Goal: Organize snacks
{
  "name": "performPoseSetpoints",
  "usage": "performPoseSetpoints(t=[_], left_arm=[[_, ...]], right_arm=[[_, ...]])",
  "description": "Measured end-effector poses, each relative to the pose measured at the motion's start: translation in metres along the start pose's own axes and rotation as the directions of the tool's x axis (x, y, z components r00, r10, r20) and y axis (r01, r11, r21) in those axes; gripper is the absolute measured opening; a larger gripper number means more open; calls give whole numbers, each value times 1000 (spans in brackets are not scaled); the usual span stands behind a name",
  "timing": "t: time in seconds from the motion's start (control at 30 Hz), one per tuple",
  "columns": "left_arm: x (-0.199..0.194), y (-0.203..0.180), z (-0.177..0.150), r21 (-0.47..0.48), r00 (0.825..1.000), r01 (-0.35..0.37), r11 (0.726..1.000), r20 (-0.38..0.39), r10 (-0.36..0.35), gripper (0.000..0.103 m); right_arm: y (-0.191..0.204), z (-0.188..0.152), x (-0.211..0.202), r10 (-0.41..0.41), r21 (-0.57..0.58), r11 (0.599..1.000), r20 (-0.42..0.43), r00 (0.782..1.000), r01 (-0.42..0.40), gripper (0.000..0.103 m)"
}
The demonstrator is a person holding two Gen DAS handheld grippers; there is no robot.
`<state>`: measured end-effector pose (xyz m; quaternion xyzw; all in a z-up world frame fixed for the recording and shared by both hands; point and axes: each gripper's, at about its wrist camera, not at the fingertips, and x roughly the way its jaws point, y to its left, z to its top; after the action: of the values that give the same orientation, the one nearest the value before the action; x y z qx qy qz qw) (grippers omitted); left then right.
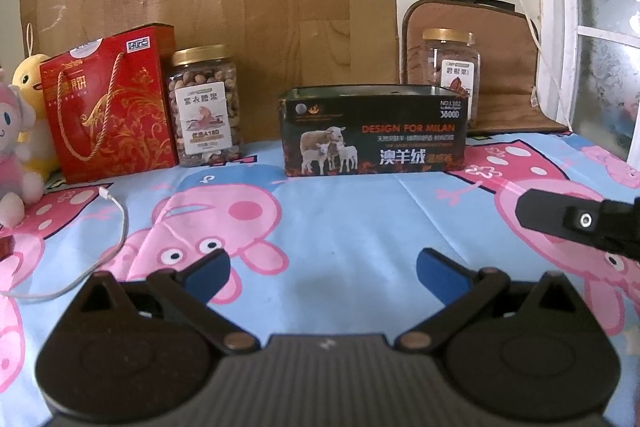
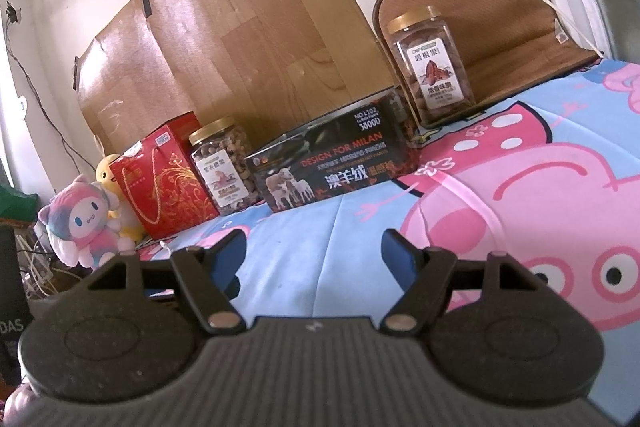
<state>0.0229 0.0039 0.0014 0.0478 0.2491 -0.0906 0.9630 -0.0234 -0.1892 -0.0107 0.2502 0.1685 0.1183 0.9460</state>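
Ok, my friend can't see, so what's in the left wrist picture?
The open left gripper hovers over a cartoon-pig bedsheet, holding nothing. Along the wall behind stand a red gift bag, a nut jar, an open dark tin and another jar.

The left gripper (image 1: 323, 271) is held low and level, pointed straight ahead, with its jaws spread wide apart; nothing is held between the blue pads (image 1: 210, 273). The black linkage arms are folded outward on either side of the grey body. The right gripper (image 2: 314, 259) is likewise held with its jaws wide apart and nothing between them, and it is tilted, rolled to one side. In the left wrist view, part of the right gripper (image 1: 580, 225) is seen at the right edge, ahead of the left one
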Motion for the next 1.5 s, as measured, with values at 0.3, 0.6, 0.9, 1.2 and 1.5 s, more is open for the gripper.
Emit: performPoseSetpoints(t=[0.3, 0.6, 0.9, 1.2, 1.5], left_arm=[[1, -2, 1, 3, 998, -69, 998, -7, 69, 103], [-13, -7, 10, -4, 993, -113, 994, -44, 113, 103], [-38, -19, 21, 12, 991, -124, 992, -44, 124, 103], [-52, -26, 24, 10, 985, -173, 985, 12, 172, 103], [-51, -29, 24, 30, 983, -186, 982, 1, 186, 103]], right_arm=[[1, 5, -8, -2, 9, 1000, -26, 1000, 2, 77], [6, 20, -28, 11, 8, 1000, -24, 1000, -11, 77], [11, 25, -40, 36, 22, 999, -20, 999, -36, 77], [12, 28, -48, 47, 28, 998, -2, 999, -47, 77], [11, 27, -49, 50, 33, 998, -5, 999, -50, 77]])
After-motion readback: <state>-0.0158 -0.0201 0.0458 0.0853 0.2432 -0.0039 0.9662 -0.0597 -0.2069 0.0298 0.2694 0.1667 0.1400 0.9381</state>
